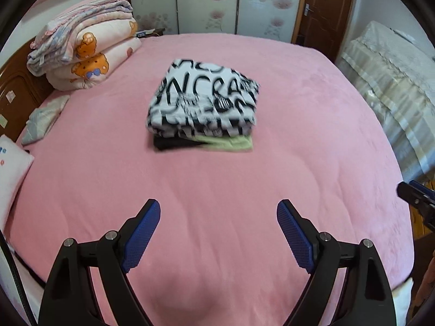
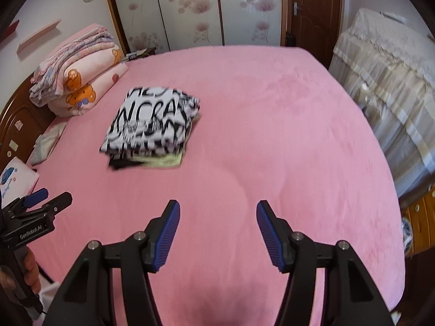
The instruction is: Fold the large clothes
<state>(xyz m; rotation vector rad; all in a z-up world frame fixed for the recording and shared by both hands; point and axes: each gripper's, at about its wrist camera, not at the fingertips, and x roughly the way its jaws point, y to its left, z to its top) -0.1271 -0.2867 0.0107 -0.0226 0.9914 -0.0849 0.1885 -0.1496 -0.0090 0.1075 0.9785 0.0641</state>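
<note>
A folded white garment with black lettering (image 1: 204,100) (image 2: 152,122) lies on the pink bed cover (image 1: 217,179) (image 2: 272,135), on top of a black piece (image 1: 174,144) and a light green piece (image 1: 233,142). My left gripper (image 1: 217,203) hangs above bare bed in front of this stack, its blue pads wide apart with nothing between them. My right gripper (image 2: 218,203) is also open and empty, to the right of the stack and nearer than it. Each gripper shows at the edge of the other's view: the right gripper (image 1: 416,195) and the left gripper (image 2: 53,195), held by a hand (image 2: 27,269).
Folded quilts with bear prints (image 1: 89,43) are piled at the far left by the wooden headboard (image 1: 16,92). A pillow (image 1: 11,163) and a small grey cloth (image 1: 43,122) lie along the left edge. Cloth-covered furniture (image 1: 394,81) stands right of the bed, wardrobe doors (image 1: 206,0) behind.
</note>
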